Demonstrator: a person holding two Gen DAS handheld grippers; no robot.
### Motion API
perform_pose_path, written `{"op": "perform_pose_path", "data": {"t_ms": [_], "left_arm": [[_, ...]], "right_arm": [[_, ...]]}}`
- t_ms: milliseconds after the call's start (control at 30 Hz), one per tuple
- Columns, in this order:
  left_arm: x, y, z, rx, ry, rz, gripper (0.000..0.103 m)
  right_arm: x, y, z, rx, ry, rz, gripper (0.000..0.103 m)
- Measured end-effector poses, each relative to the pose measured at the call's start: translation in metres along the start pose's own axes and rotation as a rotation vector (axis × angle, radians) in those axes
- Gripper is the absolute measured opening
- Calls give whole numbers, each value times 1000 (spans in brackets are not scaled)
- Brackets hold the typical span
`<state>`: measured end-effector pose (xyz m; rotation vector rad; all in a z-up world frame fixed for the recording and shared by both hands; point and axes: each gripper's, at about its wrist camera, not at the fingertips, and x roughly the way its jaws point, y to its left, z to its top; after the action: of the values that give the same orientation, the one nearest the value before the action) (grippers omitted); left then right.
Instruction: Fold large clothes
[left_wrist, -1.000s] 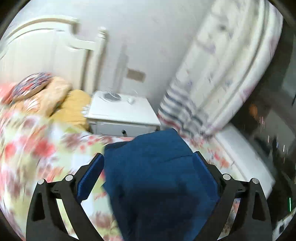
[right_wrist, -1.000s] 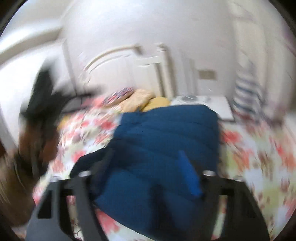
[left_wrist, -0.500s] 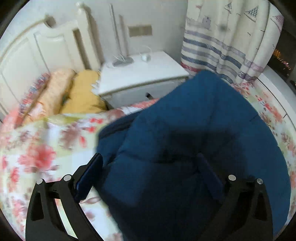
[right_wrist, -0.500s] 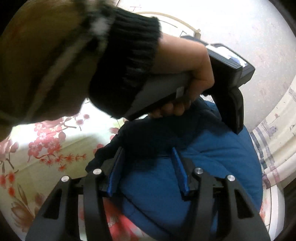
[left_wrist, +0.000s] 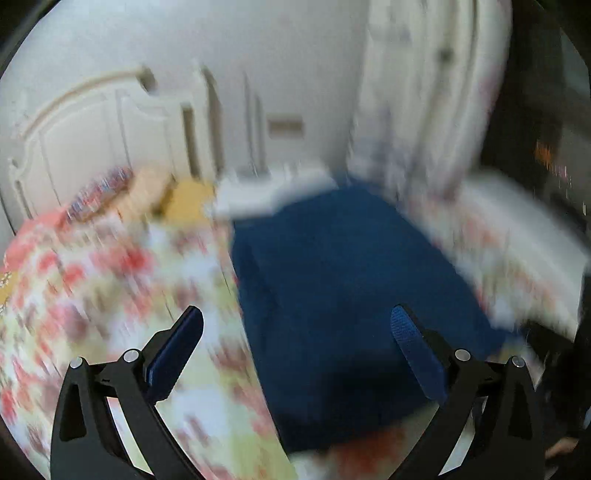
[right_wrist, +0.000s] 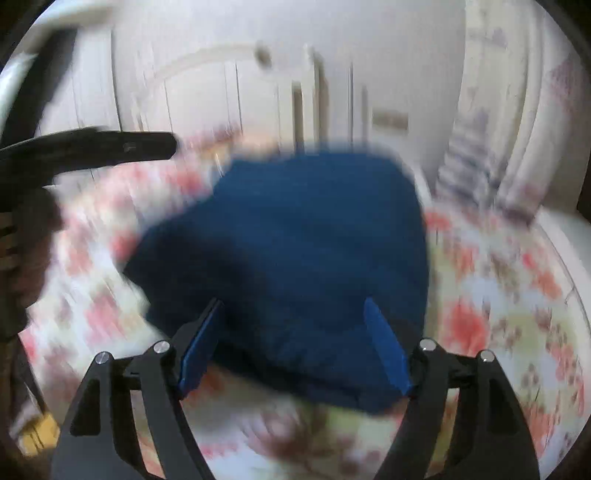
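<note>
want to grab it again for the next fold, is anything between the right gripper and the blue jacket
Nothing visible. The blue jacket lies folded on the floral bedspread, directly ahead of the right gripper, whose jaws are opening with only the jacket's near edge between them.

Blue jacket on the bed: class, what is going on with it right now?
A person with a gripper in each hand is folding a blue jacket on a flowered bedspread. It lies in a compact bundle. The left gripper is wide open and holds nothing. The right gripper has its jaws opening, pads clear of the jacket. Both pictures are blurred.
</note>
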<state>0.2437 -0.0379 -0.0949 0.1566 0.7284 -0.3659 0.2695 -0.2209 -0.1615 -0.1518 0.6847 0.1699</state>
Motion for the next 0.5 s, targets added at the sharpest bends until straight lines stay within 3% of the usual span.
{"op": "perform_pose_path", "data": {"t_ms": [67,133,267,333,400,500], "left_arm": [[16,-14,-27,55,71,25,98],[-2,-14,-38,43,23,55,98],[-86,-8,-36,-41,-195,173,98],[-127,-19,-33,-31,-288,259,98],[-156,-31,-31,-3,-335,321,98],[-198,-43,-32,-17,-416,342,98]], "right_arm": [[-10,7,0,-21,23,11,79],[-38,2,0,21,6,50,79],[-115,-6,29,88,-117,-60,99],[-148,-19,43,189,-175,-63,100],[-174,-21,53,266,-174,-66,100],[-198,-17,61,281,-167,-91,100]]}}
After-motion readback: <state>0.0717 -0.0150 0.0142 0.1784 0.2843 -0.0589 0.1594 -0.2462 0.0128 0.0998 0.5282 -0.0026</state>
